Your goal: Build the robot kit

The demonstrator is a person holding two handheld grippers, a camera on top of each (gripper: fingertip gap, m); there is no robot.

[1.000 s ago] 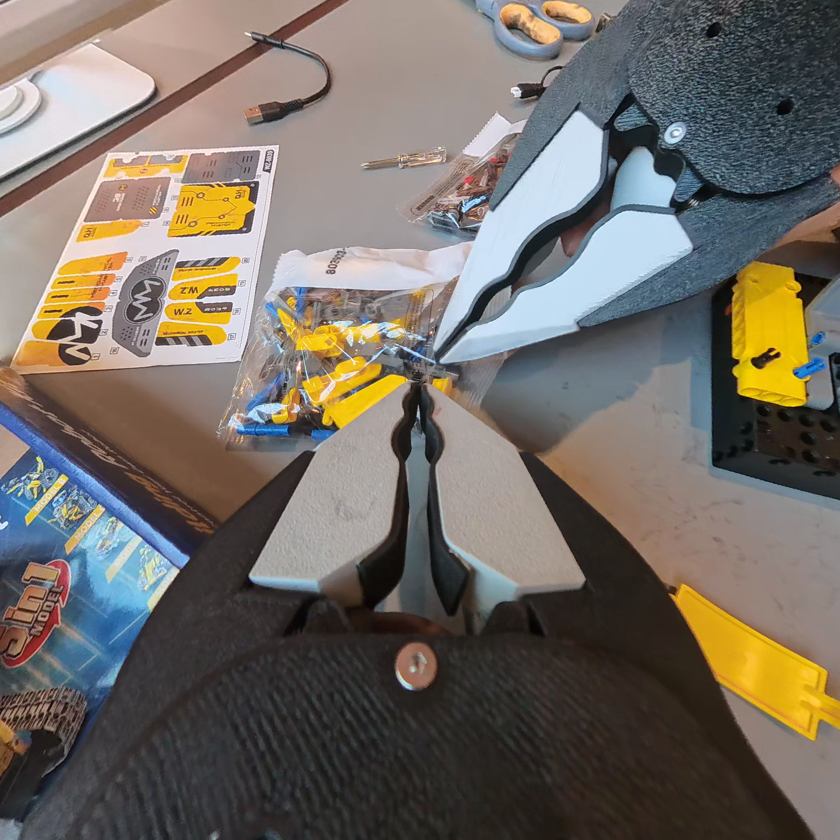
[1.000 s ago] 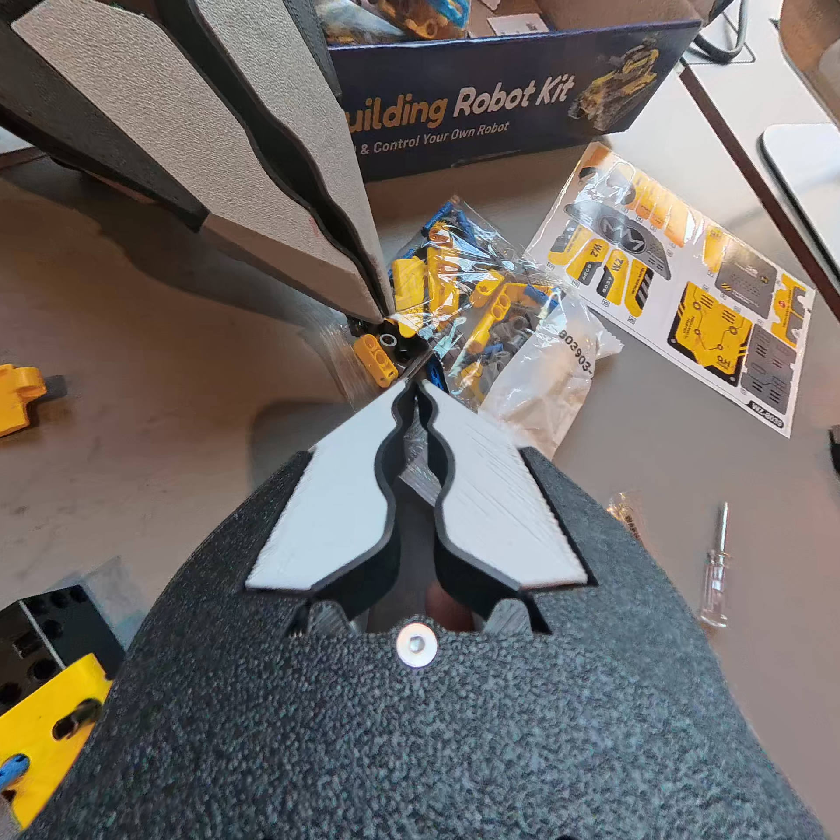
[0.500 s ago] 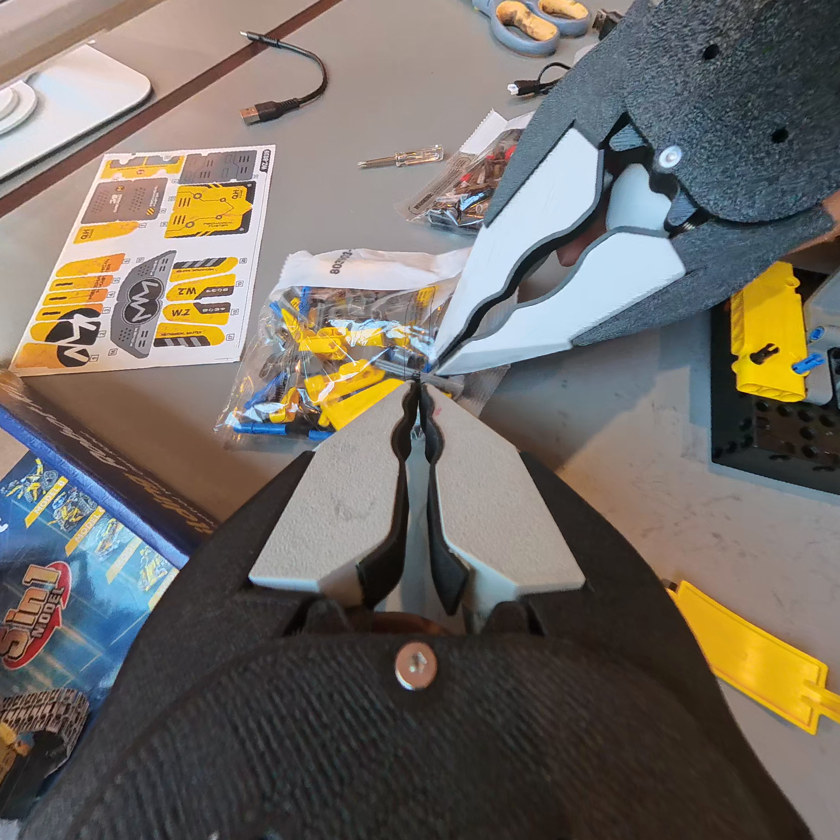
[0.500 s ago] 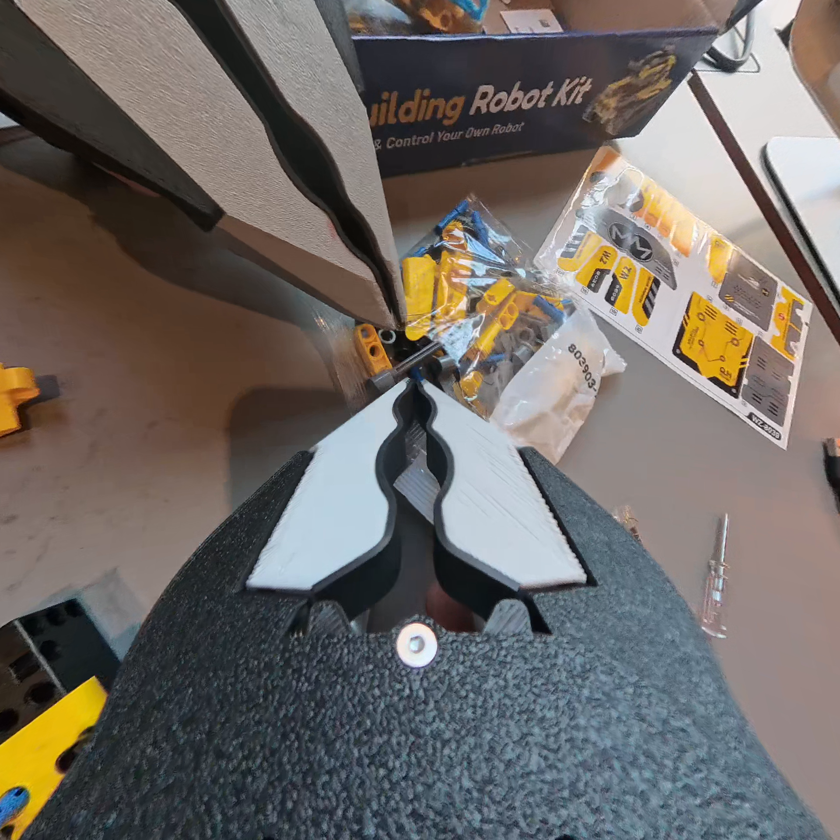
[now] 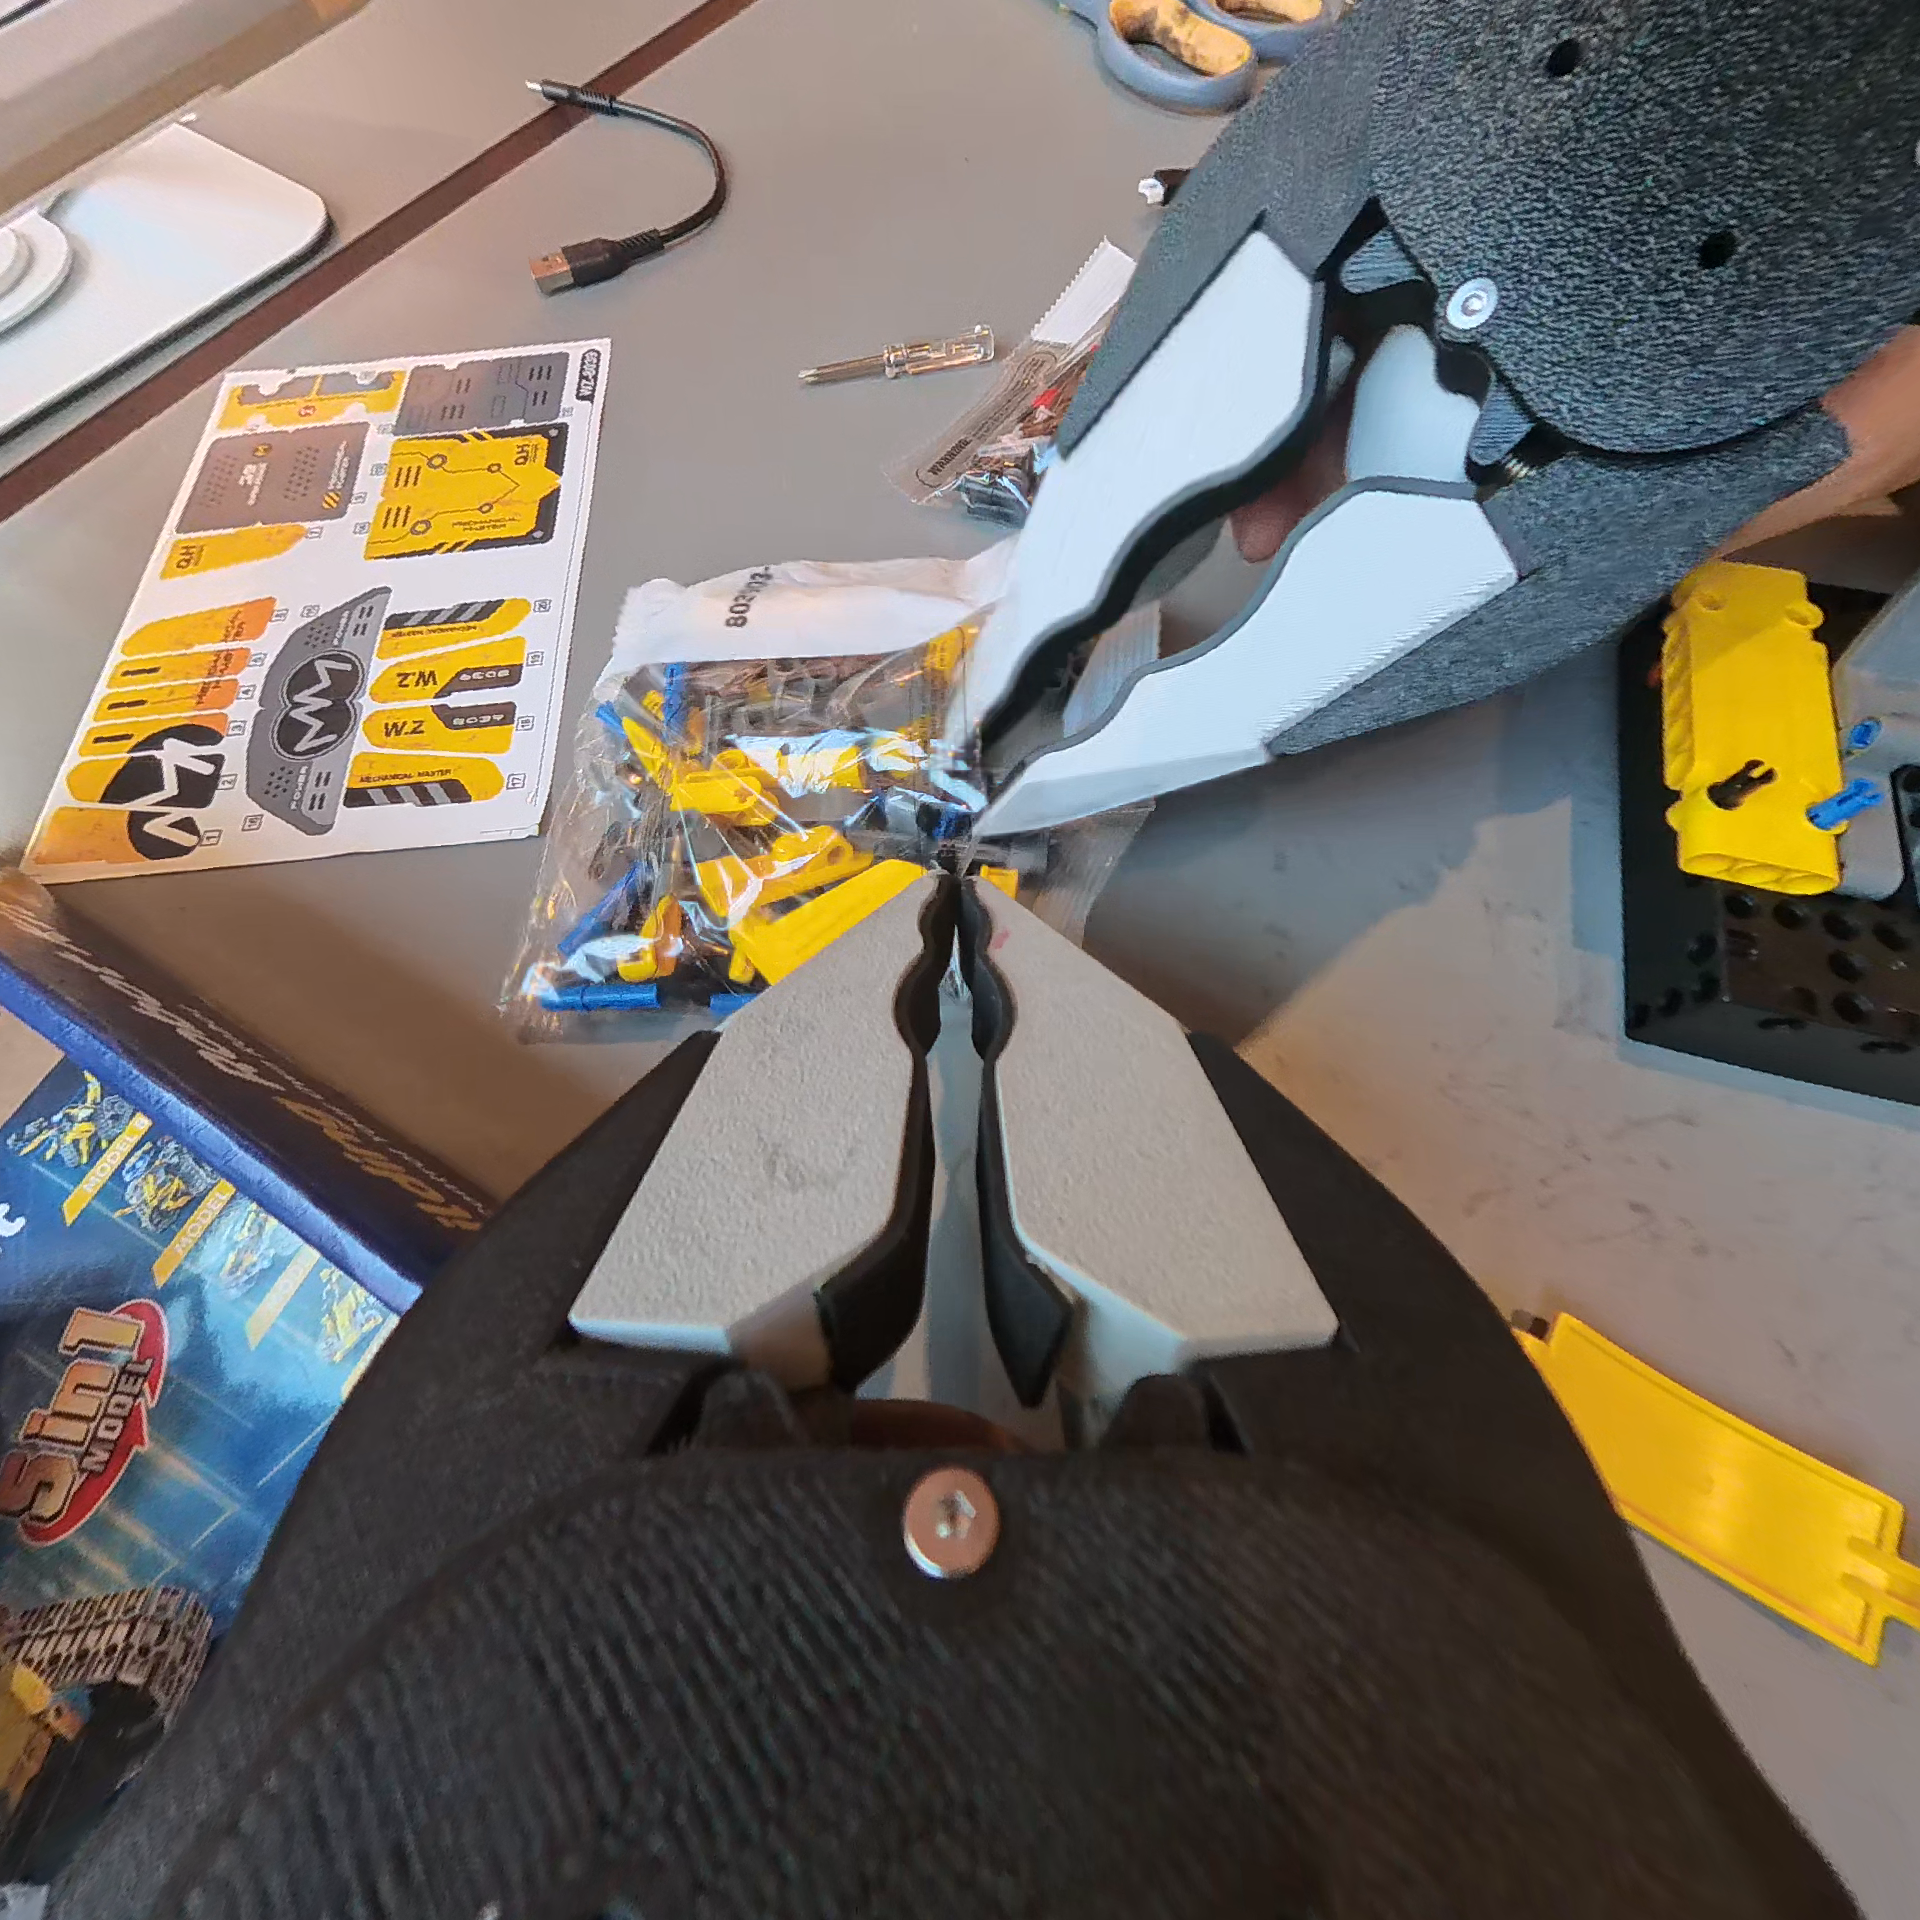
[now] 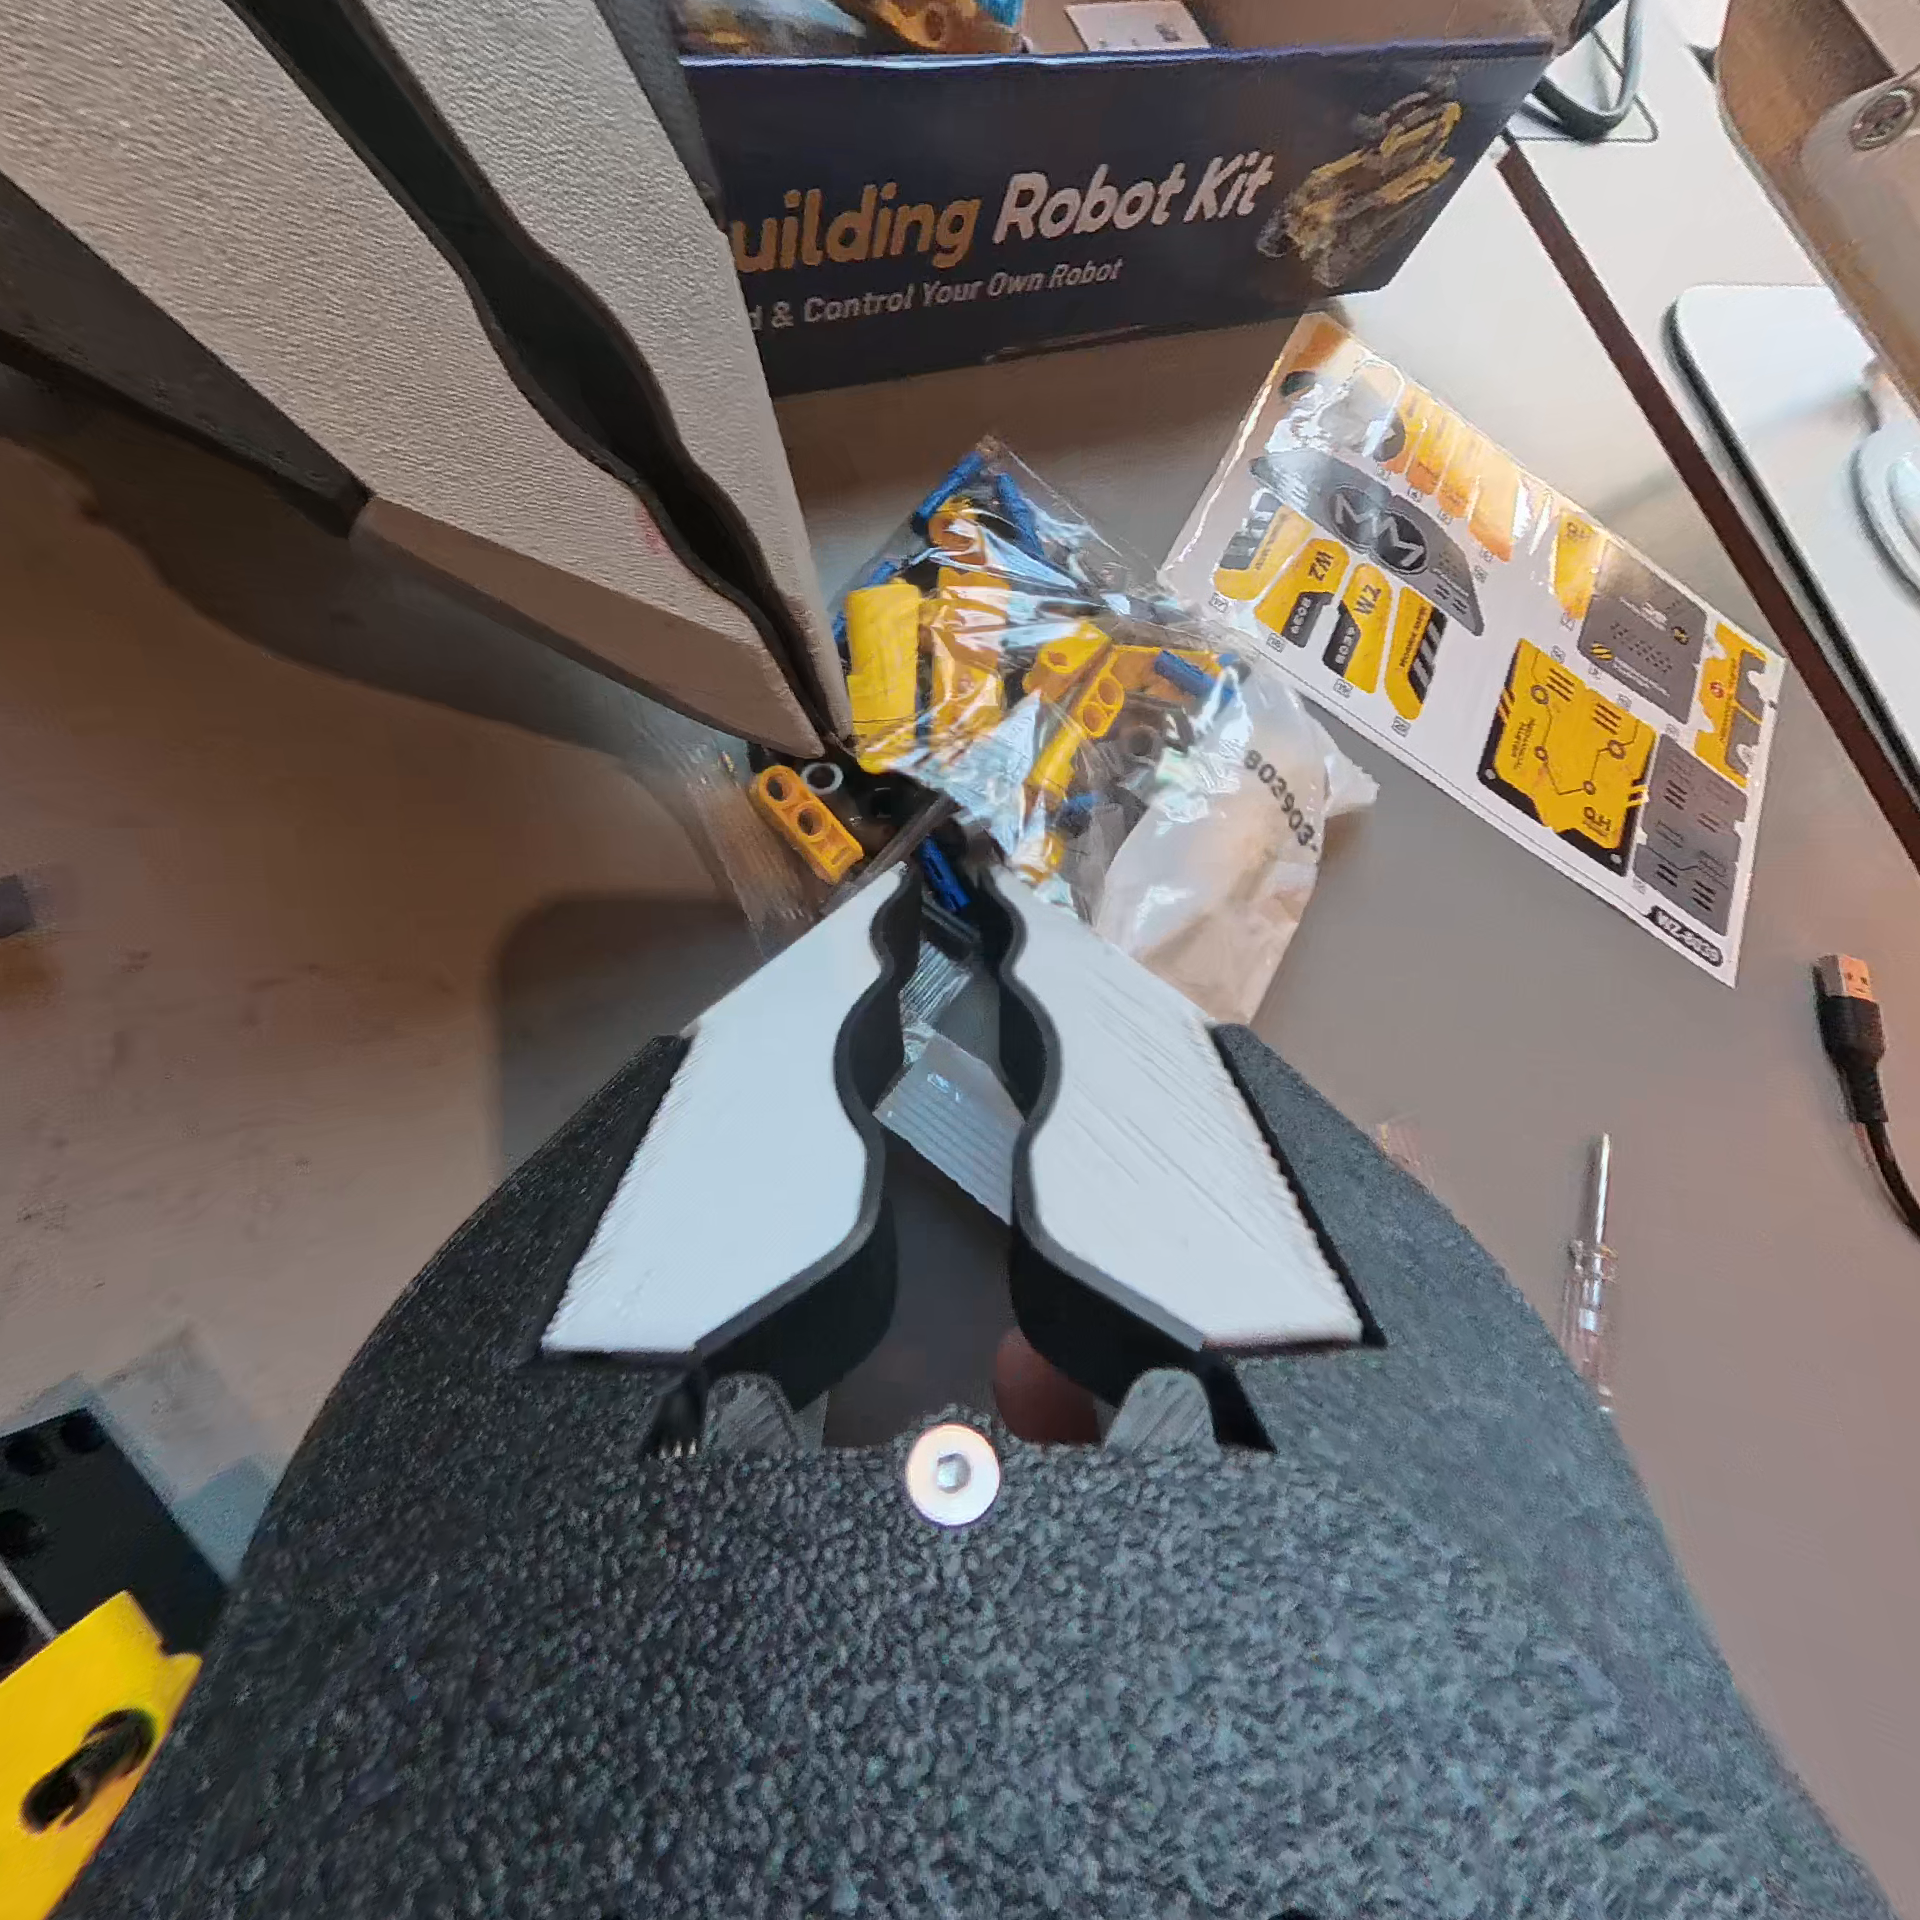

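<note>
A clear plastic bag of yellow, blue and grey building parts lies on the grey table. My left gripper is shut on the bag's near edge. My right gripper comes in from the upper right with its jaws a little apart at the same edge. In the right wrist view the right gripper is open, and a ribbed strip of the bag lies loose between its fingers. The left gripper pinches the bag from the upper left.
A sticker sheet lies left of the bag, and a blue kit box stands at the near left. A small screwdriver, a USB cable and a small bag lie beyond. A black baseplate with a yellow block is at the right. Less than 4 cm separates the two grippers' tips.
My right gripper's jaws have parted and let go of the bag's edge. My left gripper stays shut on the bag. The bag has shifted slightly.
</note>
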